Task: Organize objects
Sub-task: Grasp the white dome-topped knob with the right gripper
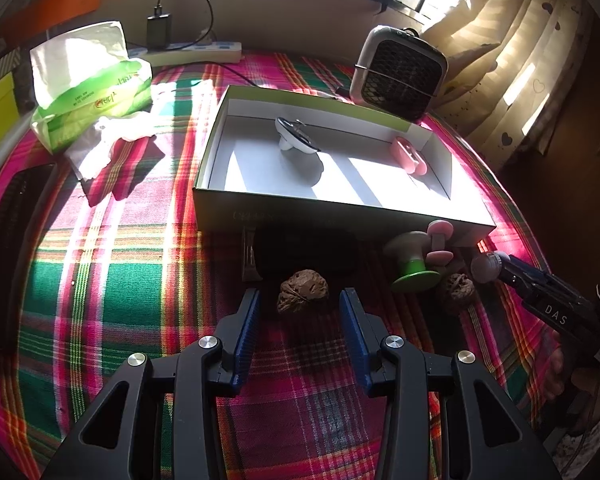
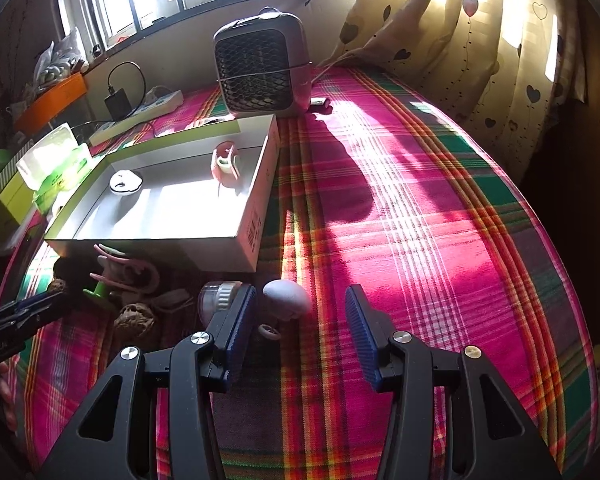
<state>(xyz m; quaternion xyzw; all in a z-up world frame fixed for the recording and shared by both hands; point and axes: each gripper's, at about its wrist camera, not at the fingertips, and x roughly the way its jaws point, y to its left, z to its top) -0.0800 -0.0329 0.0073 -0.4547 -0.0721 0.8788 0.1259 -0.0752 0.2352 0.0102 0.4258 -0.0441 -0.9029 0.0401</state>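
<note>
My left gripper (image 1: 300, 312) stands open low over the plaid cloth. A brown walnut (image 1: 303, 290) lies just past its blue fingertips, centred in the gap and untouched. My right gripper (image 2: 300, 312) is open too. A pale lilac egg-shaped piece (image 2: 286, 300) rests on the cloth between its tips, nearer the left pad, with no pad pressing it. The open white box (image 1: 324, 196) holds a white round gadget (image 1: 296, 136) and a pink clip (image 1: 410, 156). A second walnut (image 2: 134, 320), a pink claw clip (image 2: 128, 272) and a green-and-white spool (image 1: 414, 264) lie before the box.
A clear jar with a white lid (image 2: 216, 300) and a small white ring (image 2: 269, 332) sit by my right gripper's left finger. A black pouch (image 1: 304, 252) and metal hair clip (image 1: 249, 256) lie against the box. A small fan heater (image 2: 264, 68), tissue pack (image 1: 92, 80) and power strip (image 1: 204, 50) stand behind.
</note>
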